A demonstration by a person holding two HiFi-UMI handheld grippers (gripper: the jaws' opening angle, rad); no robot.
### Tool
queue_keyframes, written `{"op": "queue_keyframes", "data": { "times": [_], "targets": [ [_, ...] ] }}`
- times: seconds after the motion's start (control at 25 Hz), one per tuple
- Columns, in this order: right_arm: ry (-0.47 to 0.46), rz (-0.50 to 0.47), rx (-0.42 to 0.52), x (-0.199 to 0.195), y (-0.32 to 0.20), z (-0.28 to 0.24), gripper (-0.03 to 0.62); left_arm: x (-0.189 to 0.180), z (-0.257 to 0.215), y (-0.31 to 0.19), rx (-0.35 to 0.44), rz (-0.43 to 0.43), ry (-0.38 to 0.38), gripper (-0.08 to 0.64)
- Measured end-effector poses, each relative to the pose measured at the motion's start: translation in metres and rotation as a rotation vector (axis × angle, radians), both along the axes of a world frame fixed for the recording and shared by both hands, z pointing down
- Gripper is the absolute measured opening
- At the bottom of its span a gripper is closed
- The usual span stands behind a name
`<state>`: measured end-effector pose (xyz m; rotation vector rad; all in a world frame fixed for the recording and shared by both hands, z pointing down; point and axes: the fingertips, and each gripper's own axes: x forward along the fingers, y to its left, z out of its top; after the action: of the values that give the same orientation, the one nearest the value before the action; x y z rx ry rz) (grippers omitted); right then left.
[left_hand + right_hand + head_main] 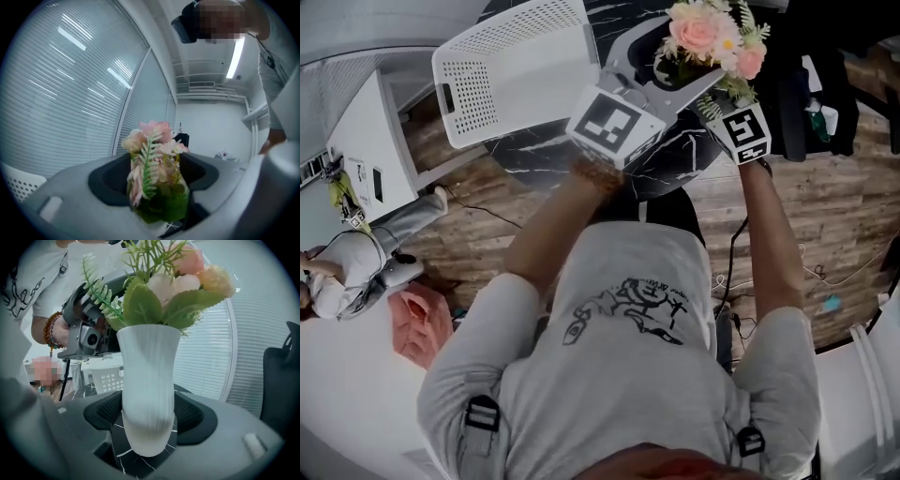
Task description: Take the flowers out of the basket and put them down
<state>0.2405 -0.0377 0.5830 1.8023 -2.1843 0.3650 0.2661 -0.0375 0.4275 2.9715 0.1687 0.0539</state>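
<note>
Marble tabletop [123,456] | vase [147,390] between right jaws | flowers [157,173] between left jaws

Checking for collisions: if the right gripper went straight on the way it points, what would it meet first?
The white ribbed vase clamped between its jaws; beyond that, probably the black marbled tabletop, depth unclear.

Flowers [710,36] run off the head view's top edge and hide the vase [147,394] there, while the left gripper view shows them blurred, the vase apparently masked behind them.
</note>
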Motion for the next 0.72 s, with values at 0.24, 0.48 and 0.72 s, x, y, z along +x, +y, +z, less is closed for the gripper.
{"op": "queue_keyframes", "data": {
  "times": [0.24,0.48,0.72],
  "targets": [
    [0.000,0.006,0.023,0.004,0.000,0.014,0.354,0.002,0.015,0.001,-0.007,-0.004,0.000,0.318],
    [-0.018,0.008,0.020,0.001,0.003,0.028,0.354,0.000,0.027,0.003,-0.019,-0.002,-0.005,0.310],
    [-0.022,0.002,0.027,0.001,0.005,0.037,0.354,0.002,0.032,0.006,-0.021,-0.008,0.010,0.308]
  ]
}}
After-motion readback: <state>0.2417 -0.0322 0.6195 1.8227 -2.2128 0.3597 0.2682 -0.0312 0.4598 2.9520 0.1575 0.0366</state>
